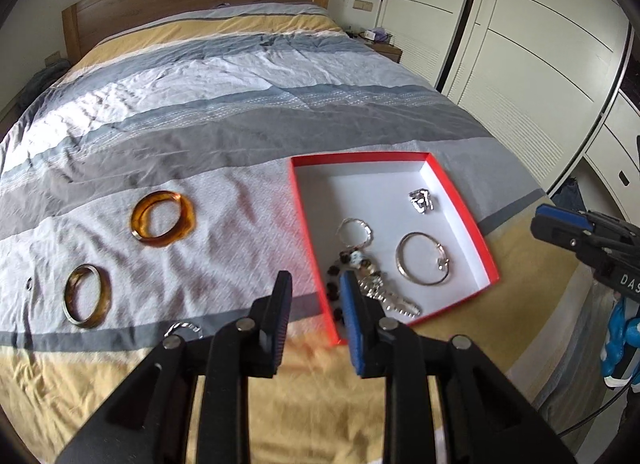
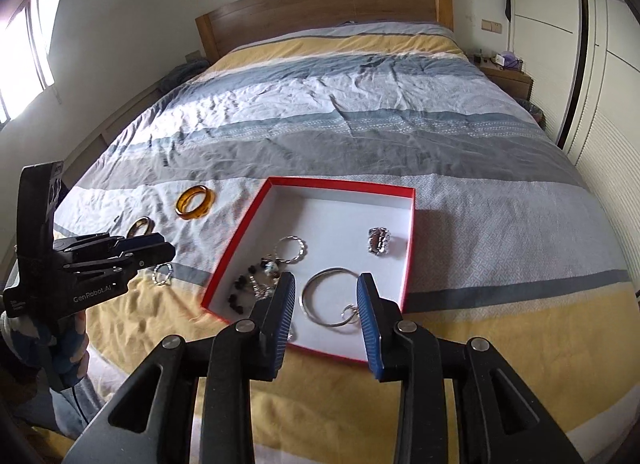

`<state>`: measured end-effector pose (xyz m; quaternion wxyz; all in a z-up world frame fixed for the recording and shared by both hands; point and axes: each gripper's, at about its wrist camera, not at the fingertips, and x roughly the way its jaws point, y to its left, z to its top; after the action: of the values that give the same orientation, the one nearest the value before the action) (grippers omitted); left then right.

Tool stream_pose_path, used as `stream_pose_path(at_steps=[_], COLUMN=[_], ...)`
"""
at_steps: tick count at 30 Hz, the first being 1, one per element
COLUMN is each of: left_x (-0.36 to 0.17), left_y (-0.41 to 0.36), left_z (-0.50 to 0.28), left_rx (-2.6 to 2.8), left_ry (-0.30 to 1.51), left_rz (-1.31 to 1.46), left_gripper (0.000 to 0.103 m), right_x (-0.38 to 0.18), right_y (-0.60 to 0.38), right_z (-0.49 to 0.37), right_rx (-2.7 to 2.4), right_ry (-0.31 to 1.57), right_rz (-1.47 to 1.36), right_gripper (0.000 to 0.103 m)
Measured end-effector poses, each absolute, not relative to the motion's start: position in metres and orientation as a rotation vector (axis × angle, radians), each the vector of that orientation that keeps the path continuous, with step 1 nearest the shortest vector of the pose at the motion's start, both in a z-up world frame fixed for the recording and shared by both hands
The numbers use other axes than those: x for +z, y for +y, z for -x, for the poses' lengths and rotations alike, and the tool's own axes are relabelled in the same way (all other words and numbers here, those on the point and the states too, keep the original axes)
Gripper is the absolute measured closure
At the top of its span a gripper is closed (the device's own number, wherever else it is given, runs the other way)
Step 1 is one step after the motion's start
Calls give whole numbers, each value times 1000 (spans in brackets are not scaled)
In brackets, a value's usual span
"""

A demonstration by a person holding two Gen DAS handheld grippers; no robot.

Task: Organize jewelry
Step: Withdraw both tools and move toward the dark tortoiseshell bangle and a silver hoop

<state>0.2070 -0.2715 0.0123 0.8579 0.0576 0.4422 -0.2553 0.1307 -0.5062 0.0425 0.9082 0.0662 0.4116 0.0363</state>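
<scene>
A red box with a white inside lies on the striped bedspread. It holds a silver bangle, a twisted silver hoop, a chunky silver ring, dark beads and a silver chain. An amber bangle, a brown bangle and a small silver ring lie on the cloth left of the box. My left gripper hovers open above the box's near left rim, holding nothing. Open and unladen, my right gripper hangs over the silver bangle.
The bed stretches to a wooden headboard. White wardrobe doors stand along the right, with a bedside table in the far corner. A gloved hand grips the left tool at the bed's near edge.
</scene>
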Motion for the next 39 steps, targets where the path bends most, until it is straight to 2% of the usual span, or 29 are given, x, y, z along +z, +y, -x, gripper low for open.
stream_pose_path(at_steps=[10, 21, 30, 39], left_x=[36, 49, 45, 22], left_y=[-141, -22, 29, 38], left_z=[-140, -72, -48, -82], left_rx=[-334, -156, -98, -89], left_ry=[916, 889, 886, 932], left_rz=[-97, -7, 63, 95], left_gripper=[79, 79, 79, 79], right_x=[88, 113, 114, 90], right_y=[-447, -397, -361, -329], right_z=[-69, -26, -19, -52], right_rx=[141, 201, 238, 269], right_ry=[774, 715, 725, 801], right_rz=[-148, -154, -147, -118], right_gripper=[71, 70, 70, 70])
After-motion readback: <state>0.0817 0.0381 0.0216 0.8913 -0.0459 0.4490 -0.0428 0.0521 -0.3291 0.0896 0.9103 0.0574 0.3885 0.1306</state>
